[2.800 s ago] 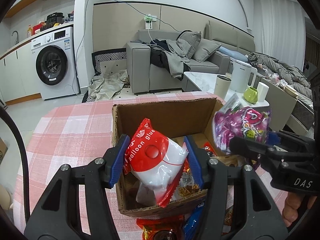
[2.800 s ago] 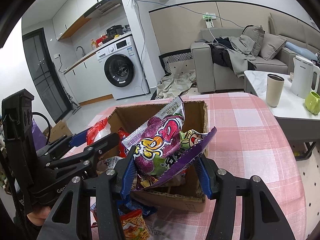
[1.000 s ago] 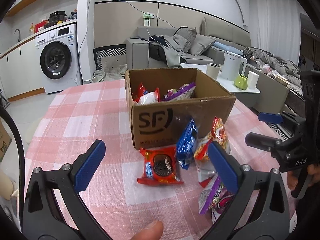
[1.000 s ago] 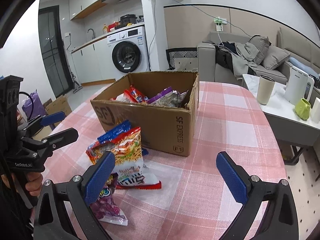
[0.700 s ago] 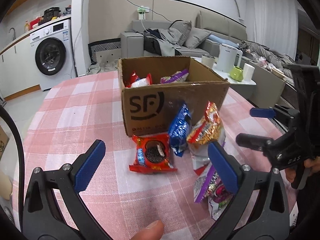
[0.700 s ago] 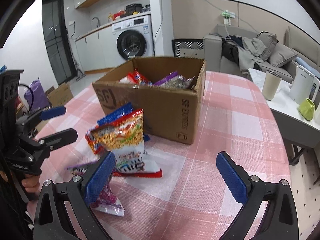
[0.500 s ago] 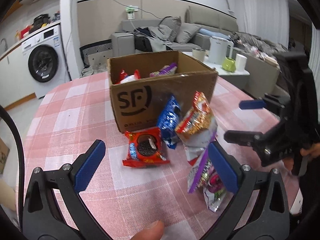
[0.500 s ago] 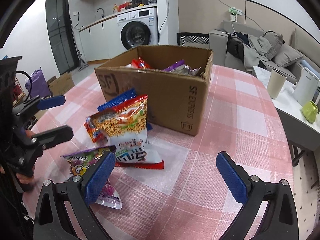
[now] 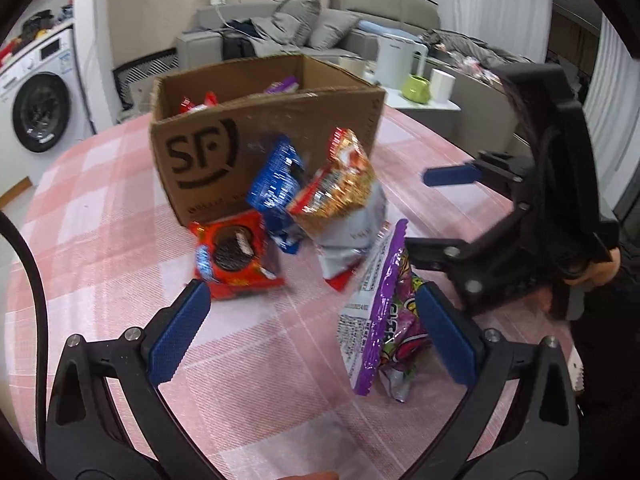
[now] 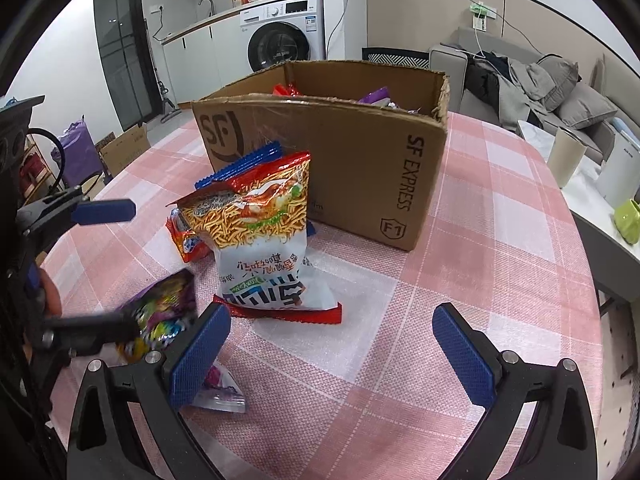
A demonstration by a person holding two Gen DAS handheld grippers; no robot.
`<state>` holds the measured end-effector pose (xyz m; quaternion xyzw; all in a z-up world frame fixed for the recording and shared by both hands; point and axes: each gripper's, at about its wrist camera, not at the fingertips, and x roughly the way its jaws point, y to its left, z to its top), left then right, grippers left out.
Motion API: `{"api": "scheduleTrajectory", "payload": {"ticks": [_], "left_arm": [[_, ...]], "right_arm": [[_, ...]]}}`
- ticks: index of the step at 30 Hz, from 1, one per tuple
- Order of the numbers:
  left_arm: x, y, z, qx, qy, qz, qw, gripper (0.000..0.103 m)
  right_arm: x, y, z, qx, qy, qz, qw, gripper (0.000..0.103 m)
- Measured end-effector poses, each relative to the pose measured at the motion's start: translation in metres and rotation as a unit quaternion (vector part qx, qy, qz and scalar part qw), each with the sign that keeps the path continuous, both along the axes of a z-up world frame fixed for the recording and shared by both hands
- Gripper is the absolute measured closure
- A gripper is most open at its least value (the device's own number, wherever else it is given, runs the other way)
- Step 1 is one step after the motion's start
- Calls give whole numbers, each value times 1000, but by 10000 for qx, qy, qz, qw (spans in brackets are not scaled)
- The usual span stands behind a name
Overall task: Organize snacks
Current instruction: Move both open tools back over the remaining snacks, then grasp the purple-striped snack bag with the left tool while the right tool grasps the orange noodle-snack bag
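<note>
A cardboard box (image 9: 260,120) (image 10: 340,152) holding several snack packs stands on the pink checked table. Against its front lie a red cookie pack (image 9: 236,256) (image 10: 188,240), a blue pack (image 9: 276,184) (image 10: 244,164) and an orange-and-white noodle bag (image 9: 340,200) (image 10: 264,232). A purple candy bag (image 9: 384,320) (image 10: 160,320) lies nearest me. My left gripper (image 9: 312,336) (image 10: 104,270) is open, and the purple bag sits just inside its right finger. Open and empty, my right gripper (image 10: 332,356) (image 9: 436,212) hovers in front of the noodle bag.
A side table to the right carries a white kettle (image 9: 400,60), a green mug (image 9: 418,88) and a beige cup (image 10: 566,156). A grey sofa (image 9: 304,28) and a washing machine (image 10: 280,40) stand behind. The table's edge (image 10: 592,280) curves close on the right.
Both grippers let go of their packs in the box, pulled back and opened wide. They have since dropped toward the loose snacks, the left one swinging over the purple bag.
</note>
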<state>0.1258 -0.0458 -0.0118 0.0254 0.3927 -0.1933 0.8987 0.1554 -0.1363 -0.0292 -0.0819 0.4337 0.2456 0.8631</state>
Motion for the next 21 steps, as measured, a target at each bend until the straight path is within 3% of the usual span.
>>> {"api": "scheduleTrajectory", "payload": {"ticks": [8,21], "left_arm": [[-3,2,-1,50,119,-255,9996,1],[1,31,2,367,66,206,9991,1]], "right_arm": [[3,8,-3,77,19,-56,10000,0],[15,20,-1,502,161,-221,9984,3]]}}
